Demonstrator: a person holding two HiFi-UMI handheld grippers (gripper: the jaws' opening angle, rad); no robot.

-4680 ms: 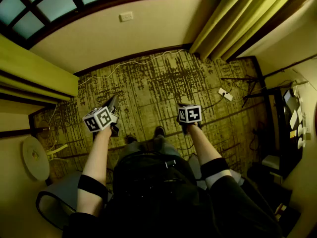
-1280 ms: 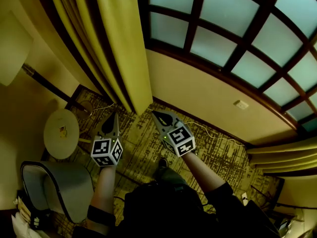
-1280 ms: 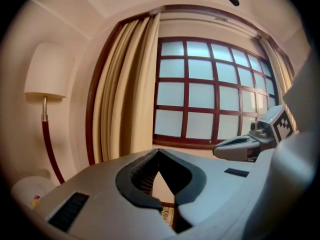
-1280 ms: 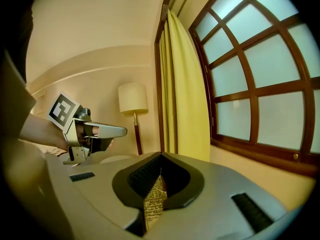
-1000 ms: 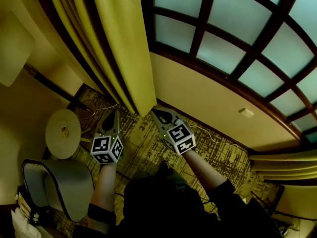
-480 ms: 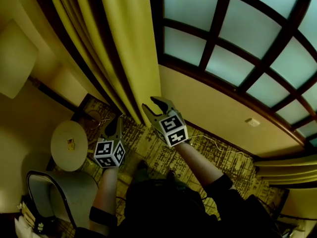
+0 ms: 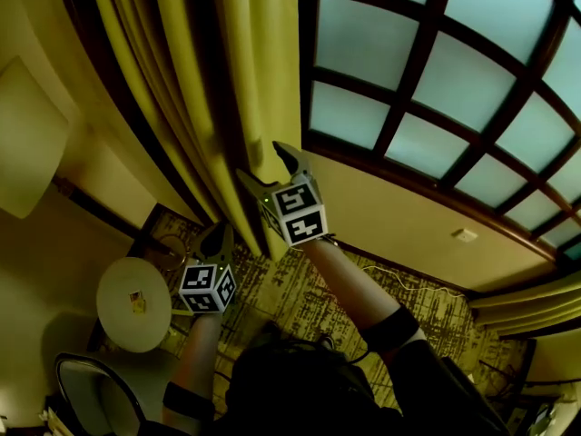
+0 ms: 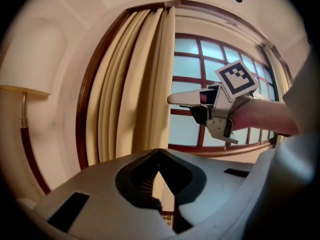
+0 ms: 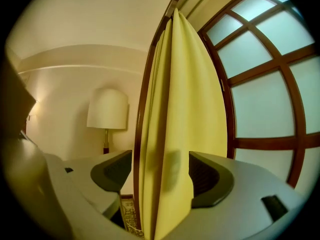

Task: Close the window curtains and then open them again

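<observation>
The yellow curtain [image 7: 227, 107] hangs gathered at the window's [image 7: 408, 107] left side. My right gripper [image 7: 263, 162] is raised to the curtain's inner edge. Its jaws have just been opening and now stand open. In the right gripper view the curtain's [image 9: 185, 94] edge fold hangs between the jaws of the right gripper [image 9: 160, 176], close to the right pad, and is not pinched. My left gripper [image 7: 215, 234] is lower, beside the curtain's foot, shut and empty. In the left gripper view the left gripper [image 8: 159, 171] has its jaws together and points at the curtain [image 8: 145, 84], with the right gripper [image 8: 200, 99] above it.
A round white table [image 7: 134, 302] and a grey chair [image 7: 91, 398] stand at the lower left. A floor lamp [image 9: 107, 109] is by the left wall. A second gathered curtain [image 7: 526, 298] hangs at the far right. A wall socket [image 7: 465, 235] sits under the window sill.
My right gripper has risen and reached the curtain's edge, and its jaws have gone from shut to open around the fold. The left gripper has moved toward the curtain's foot.
</observation>
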